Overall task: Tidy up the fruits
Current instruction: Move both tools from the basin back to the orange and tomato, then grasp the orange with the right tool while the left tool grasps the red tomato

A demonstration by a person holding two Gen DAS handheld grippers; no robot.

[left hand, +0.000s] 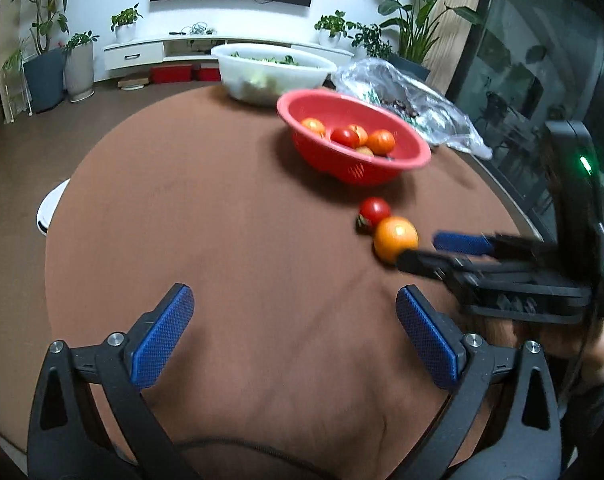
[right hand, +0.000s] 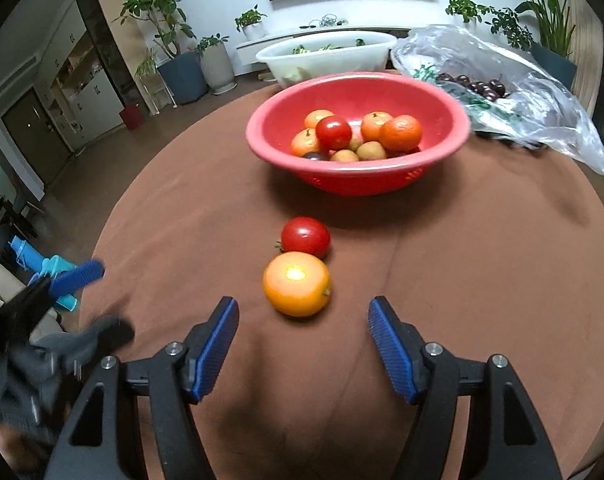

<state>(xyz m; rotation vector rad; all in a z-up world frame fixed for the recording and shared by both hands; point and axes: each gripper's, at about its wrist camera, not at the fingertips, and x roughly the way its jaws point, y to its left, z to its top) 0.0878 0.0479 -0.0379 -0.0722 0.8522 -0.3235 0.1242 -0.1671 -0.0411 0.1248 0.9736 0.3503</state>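
An orange fruit (right hand: 296, 283) and a red tomato (right hand: 305, 237) lie touching on the brown tablecloth, in front of a red colander bowl (right hand: 441, 160) that holds several oranges, a tomato and small pale fruits. My right gripper (right hand: 303, 312) is open and empty, just short of the orange; in the left wrist view it (left hand: 419, 249) reaches in from the right beside the orange (left hand: 394, 238) and tomato (left hand: 374, 209). My left gripper (left hand: 294, 300) is open and empty over bare cloth, left of the fruit. The bowl shows in the left wrist view (left hand: 381, 172).
A white bowl of greens (right hand: 286, 68) stands behind the red bowl. A clear plastic bag with dark cherries (right hand: 541, 108) lies at the right rear. The round table's edge (right hand: 114, 216) curves close on the left. My left gripper (right hand: 78, 304) shows blurred at the left.
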